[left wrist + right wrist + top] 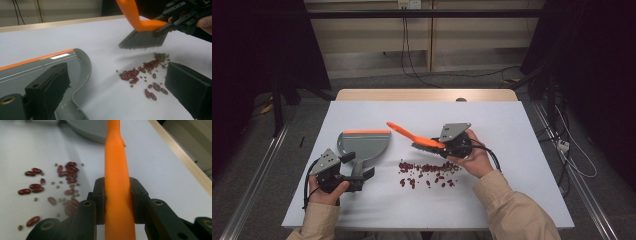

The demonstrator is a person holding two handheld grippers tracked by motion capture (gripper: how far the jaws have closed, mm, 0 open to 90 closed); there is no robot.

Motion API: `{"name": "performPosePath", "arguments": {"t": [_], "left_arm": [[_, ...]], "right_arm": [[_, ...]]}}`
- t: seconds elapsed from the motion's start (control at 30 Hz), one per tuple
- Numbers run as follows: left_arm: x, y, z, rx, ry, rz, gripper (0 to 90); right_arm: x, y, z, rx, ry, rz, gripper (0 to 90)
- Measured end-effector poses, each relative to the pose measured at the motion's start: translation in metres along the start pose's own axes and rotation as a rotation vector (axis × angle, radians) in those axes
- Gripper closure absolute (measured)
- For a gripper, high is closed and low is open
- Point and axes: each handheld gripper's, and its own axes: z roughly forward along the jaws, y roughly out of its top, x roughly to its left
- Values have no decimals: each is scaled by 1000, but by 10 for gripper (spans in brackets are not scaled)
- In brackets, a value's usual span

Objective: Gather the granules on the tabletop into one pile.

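The orange plastic brush handle (pixel 117 182) runs off the right gripper view's top edge; the grey plastic dustpan (pixel 50 67) is cropped left in the left gripper view

One dustpan (pixel 364 145) is lying on the table (pixel 522 150). One brush (pixel 414 138) is hanging above it. Red beans (pixel 427 172) are lying scattered, roughly twenty or more, with many smaller green ones mixed in, too small for counting.
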Motion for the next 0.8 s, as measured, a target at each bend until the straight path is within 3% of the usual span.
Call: {"name": "performPosePath", "arguments": {"t": [0.13, 0.37, 0.67, 0.8], "left_arm": [[1, 0, 0, -1, 4, -5, 54], [1, -1, 1, 11, 6, -1, 54], [1, 0, 1, 8, 7, 2, 54], [1, -1, 1, 9, 8, -2, 54]], "right_arm": [[-5, -15, -9, 55, -61, 34, 713], [-3, -35, -16, 119, -100, 65, 713], [14, -36, -16, 91, -62, 82, 712], [20, -34, -16, 80, -27, 45, 712]]}}
